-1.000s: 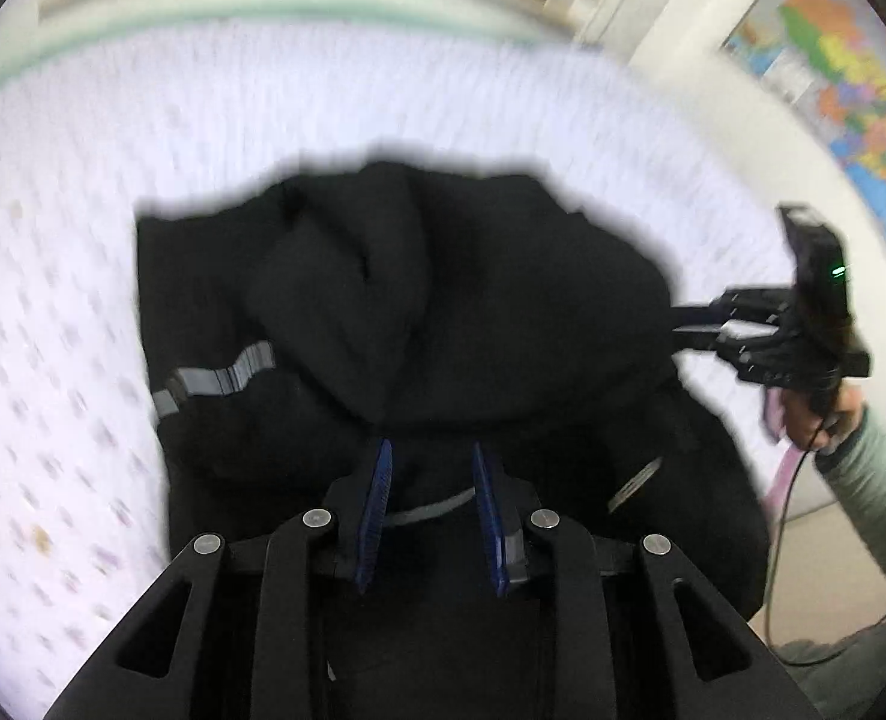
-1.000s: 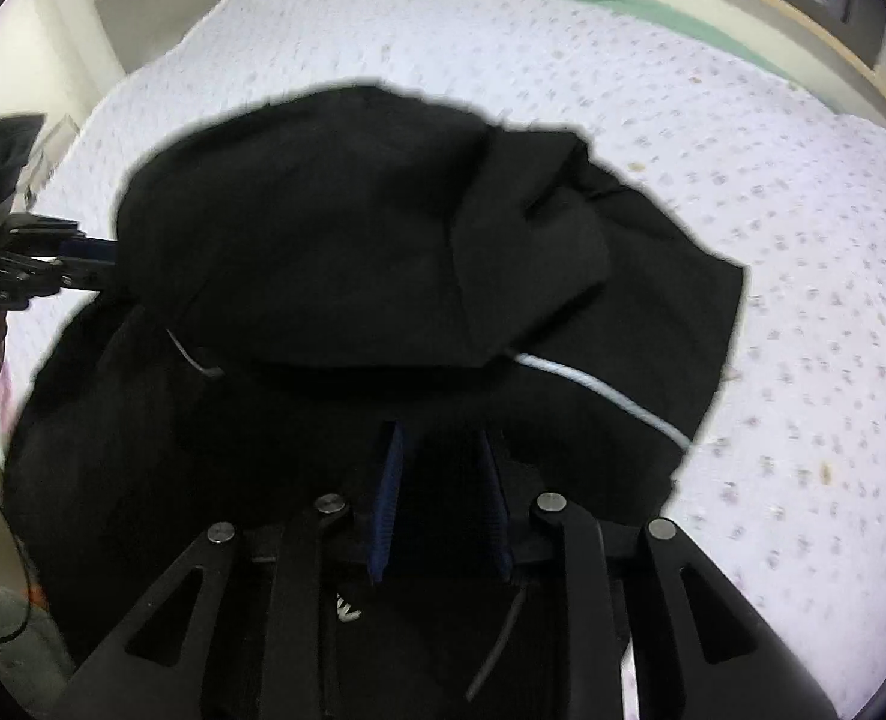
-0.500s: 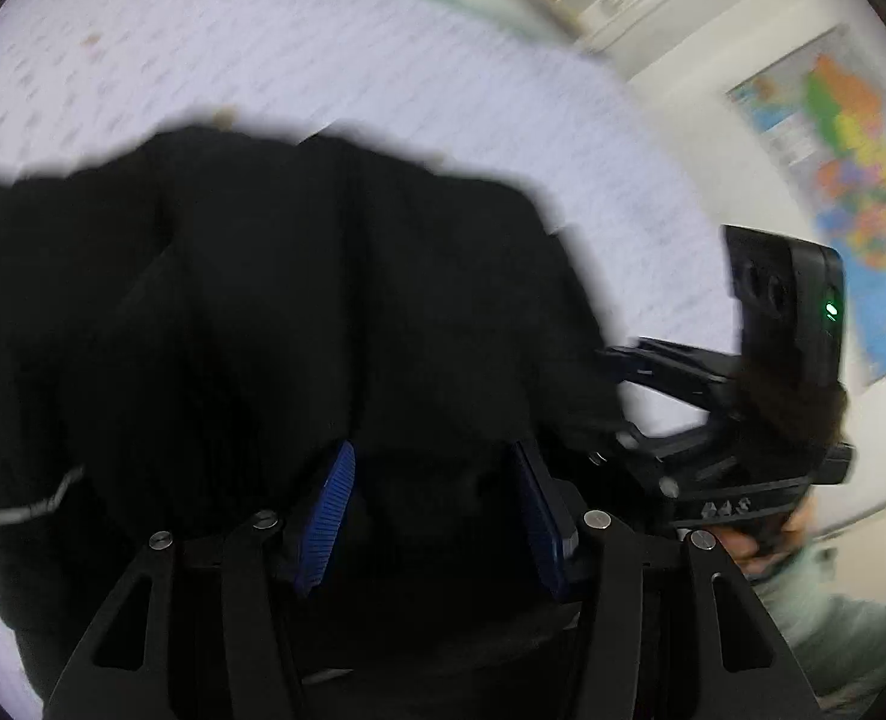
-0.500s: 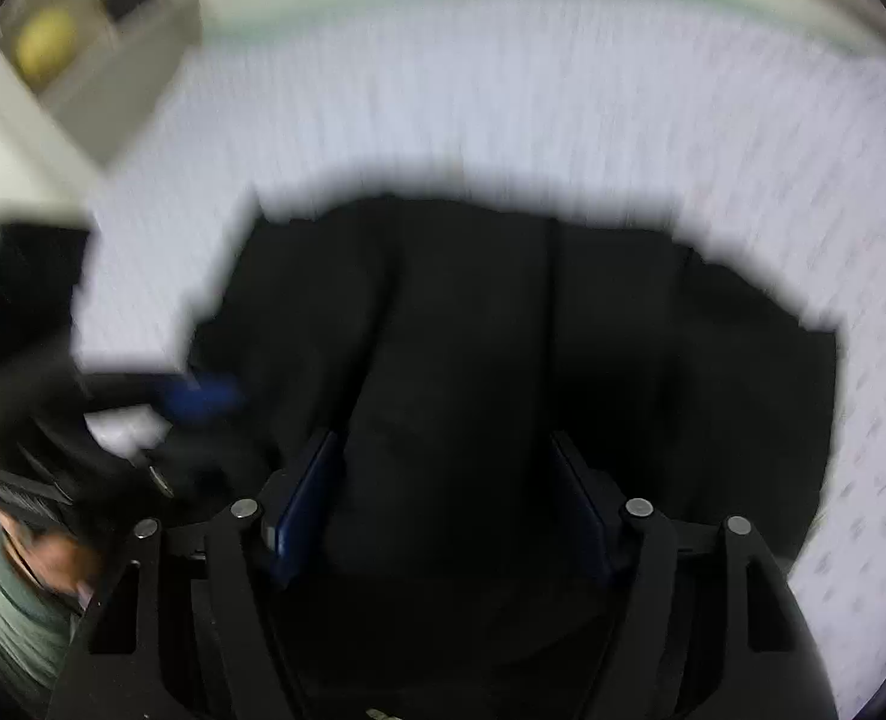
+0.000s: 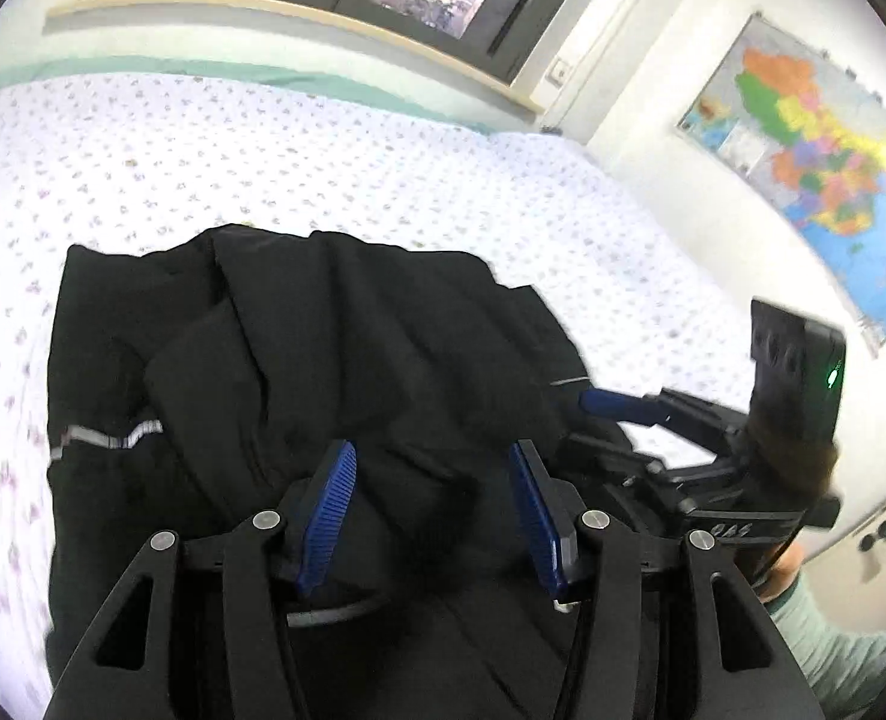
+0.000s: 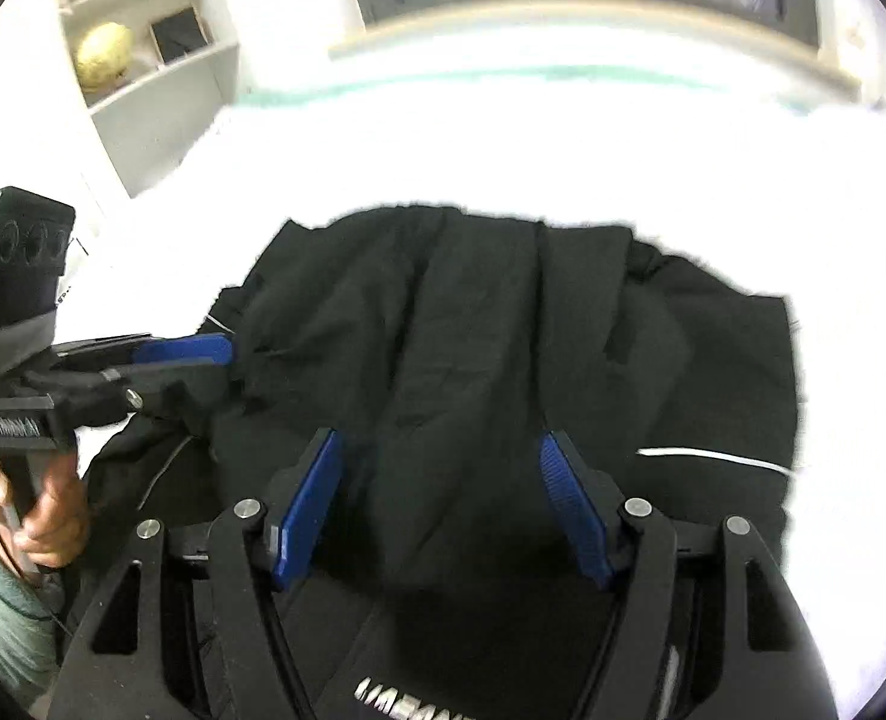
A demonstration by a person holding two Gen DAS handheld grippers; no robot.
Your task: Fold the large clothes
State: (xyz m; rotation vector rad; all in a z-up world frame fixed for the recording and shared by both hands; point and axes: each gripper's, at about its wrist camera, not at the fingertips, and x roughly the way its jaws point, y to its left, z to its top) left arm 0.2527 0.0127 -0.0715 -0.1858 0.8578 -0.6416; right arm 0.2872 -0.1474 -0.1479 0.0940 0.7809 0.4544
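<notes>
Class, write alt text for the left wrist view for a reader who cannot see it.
The left gripper, jaws open, hangs over a rumpled black garment on a dotted white bedsheet. The right gripper reaches in from the right; a colourful map hangs on the wall.

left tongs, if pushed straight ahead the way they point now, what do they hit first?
Most likely the black jacket: its bunched cloth lies right between and ahead of the open left tongs. Past it is only the dotted bedsheet. Depth is unclear in the fisheye view.
</notes>
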